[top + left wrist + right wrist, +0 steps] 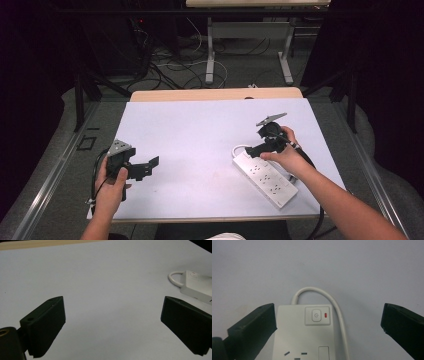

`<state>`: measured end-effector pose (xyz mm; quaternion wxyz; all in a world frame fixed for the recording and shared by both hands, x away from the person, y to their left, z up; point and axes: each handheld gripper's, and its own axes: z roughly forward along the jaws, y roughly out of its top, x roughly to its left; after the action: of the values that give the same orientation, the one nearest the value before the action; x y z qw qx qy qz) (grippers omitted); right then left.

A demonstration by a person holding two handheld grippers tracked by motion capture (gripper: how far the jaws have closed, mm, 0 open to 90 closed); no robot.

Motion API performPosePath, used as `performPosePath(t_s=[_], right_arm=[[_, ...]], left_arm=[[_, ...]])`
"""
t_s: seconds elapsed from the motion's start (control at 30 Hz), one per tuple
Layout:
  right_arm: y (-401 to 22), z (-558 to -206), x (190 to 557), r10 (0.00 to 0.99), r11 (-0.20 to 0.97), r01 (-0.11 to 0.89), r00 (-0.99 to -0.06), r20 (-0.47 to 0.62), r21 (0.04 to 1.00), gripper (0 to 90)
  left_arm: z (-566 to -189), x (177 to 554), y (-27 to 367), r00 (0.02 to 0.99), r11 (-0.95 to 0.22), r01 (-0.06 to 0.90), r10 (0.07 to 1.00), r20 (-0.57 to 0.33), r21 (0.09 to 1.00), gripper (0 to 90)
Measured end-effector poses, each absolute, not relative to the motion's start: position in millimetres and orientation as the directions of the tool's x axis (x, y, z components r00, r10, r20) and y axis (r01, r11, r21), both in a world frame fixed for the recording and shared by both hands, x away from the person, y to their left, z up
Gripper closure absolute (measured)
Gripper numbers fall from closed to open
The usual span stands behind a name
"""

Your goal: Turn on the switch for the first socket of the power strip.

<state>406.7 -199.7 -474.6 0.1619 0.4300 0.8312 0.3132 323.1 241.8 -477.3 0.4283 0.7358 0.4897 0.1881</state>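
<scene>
The white power strip [265, 178] lies flat at the right of the pale surface [200, 135], angled toward the near edge. The right gripper [256, 148] hovers over its switch end, jaws spread wide, holding nothing. The left gripper [147, 167] waits well apart, jaws wide too. That strip looks rigid, light, smooth plastic; I'd pinch it across its narrow width. The right gripper view gives up the power button [316, 315], its red indicator [326, 314] and the looping cord [322, 293]; the high view shows the full row of sockets.
</scene>
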Motion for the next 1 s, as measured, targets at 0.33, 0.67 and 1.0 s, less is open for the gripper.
performPosePath(t_s=[0.33,0.67,1.0], right_arm=[[-209,-469,401,0.831,0.391,0.601,-0.557,0.014,0.697,0.0],[-220,-464,387,0.837,0.365,0.574,-0.547,0.011,0.733,0.1],[-237,-457,371,0.849,0.335,0.538,-0.528,-0.001,0.773,0.2]], left_arm=[[-478,323,246,0.427,-0.129,0.564,0.891,-0.154,0.816,0.2],[-479,324,251,0.422,-0.112,0.565,0.891,-0.169,0.818,0.4],[-479,325,256,0.408,-0.097,0.566,0.896,-0.176,0.818,0.6]])
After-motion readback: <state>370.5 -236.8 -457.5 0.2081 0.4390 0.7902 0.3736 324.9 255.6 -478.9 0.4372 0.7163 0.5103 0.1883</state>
